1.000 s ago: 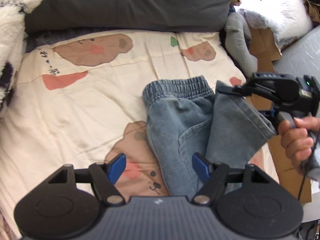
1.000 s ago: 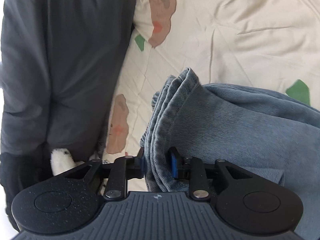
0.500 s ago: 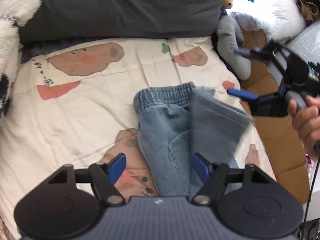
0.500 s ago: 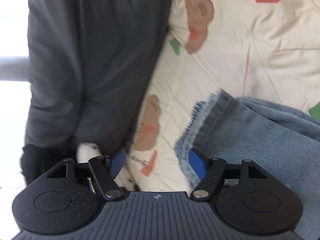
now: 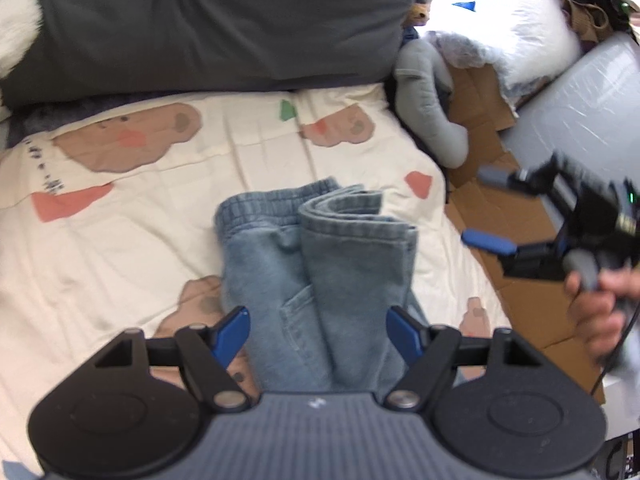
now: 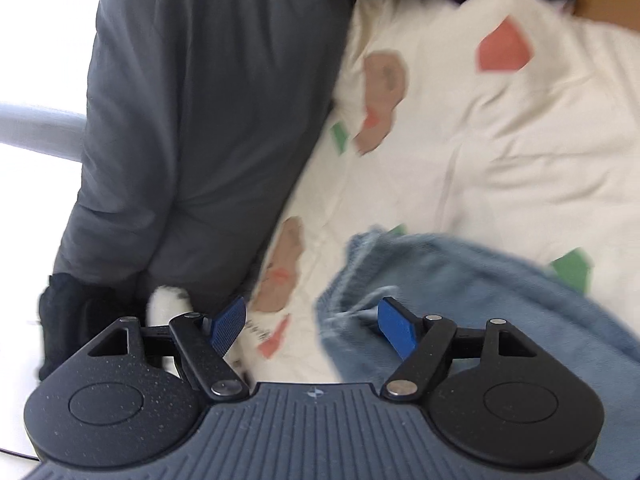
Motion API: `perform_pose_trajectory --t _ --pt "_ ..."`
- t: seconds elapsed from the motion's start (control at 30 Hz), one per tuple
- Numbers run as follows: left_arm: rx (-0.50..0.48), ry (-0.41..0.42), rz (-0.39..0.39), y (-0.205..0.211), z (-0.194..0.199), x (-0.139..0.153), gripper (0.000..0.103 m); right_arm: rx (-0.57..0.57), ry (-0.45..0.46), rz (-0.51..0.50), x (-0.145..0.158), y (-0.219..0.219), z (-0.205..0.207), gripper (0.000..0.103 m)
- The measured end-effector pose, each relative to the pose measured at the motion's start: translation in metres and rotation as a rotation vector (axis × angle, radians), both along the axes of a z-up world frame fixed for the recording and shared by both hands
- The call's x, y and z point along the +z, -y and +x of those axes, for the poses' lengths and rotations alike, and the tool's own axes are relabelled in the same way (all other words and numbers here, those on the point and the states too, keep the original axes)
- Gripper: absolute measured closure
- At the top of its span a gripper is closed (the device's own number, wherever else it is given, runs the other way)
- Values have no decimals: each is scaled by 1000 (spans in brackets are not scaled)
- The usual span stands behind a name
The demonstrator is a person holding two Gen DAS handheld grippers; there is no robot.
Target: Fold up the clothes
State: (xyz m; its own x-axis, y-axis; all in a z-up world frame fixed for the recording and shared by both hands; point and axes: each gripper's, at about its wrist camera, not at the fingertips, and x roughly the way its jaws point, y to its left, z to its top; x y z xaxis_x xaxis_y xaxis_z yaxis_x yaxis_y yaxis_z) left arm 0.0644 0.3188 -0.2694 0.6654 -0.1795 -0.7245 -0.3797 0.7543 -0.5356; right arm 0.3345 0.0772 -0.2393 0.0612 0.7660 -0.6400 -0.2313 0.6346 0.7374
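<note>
Lying folded on the cream bear-print bedsheet [image 5: 132, 248], the blue denim trousers [image 5: 320, 280] sit in the lower centre of the left wrist view, elastic waistband toward the top of the frame and the doubled-over leg hems resting beside it on the right. Their long axis runs from the waistband down toward the camera, straight between the left gripper's [image 5: 316, 328] blue pads, which stand spread wide on either side of the cloth without pressing on it.

At the right edge of that frame the right gripper [image 5: 490, 210], carried by a hand [image 5: 600, 308], hangs beyond the bed's edge over the cardboard [image 5: 532, 300], jaws spread and nothing between them. In its own view the right gripper [image 6: 314, 326] is likewise empty, with the denim at lower right, just past its right pad; the picture is blurred.

A dark grey pillow [image 5: 208, 24] fills the top of the left view, well apart from the trousers.

Judging from this layout, the left gripper is the nearer one: the bundle lies directly ahead of and below its jaws, so a further fold across the long axis would most naturally start from the near end, while the right gripper would have to come back in from the side.
</note>
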Motion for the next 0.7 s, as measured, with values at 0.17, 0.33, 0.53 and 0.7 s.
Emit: perform_pose_trajectory --t 0.17,0.33,0.53,0.7 --pt "-24 29 -9 10 22 3 26 -30 62 -47 -24 30 -20 27" --pt "-31 25 4 25 52 5 26 -25 114 -110 -51 42 -39 31" --pt "-37 -9 16 42 89 1 26 -47 140 -139 -86 42 -65 40" --pt "-7 -56 75 48 110 -7 27 -43 164 -161 -105 35 -83 44"
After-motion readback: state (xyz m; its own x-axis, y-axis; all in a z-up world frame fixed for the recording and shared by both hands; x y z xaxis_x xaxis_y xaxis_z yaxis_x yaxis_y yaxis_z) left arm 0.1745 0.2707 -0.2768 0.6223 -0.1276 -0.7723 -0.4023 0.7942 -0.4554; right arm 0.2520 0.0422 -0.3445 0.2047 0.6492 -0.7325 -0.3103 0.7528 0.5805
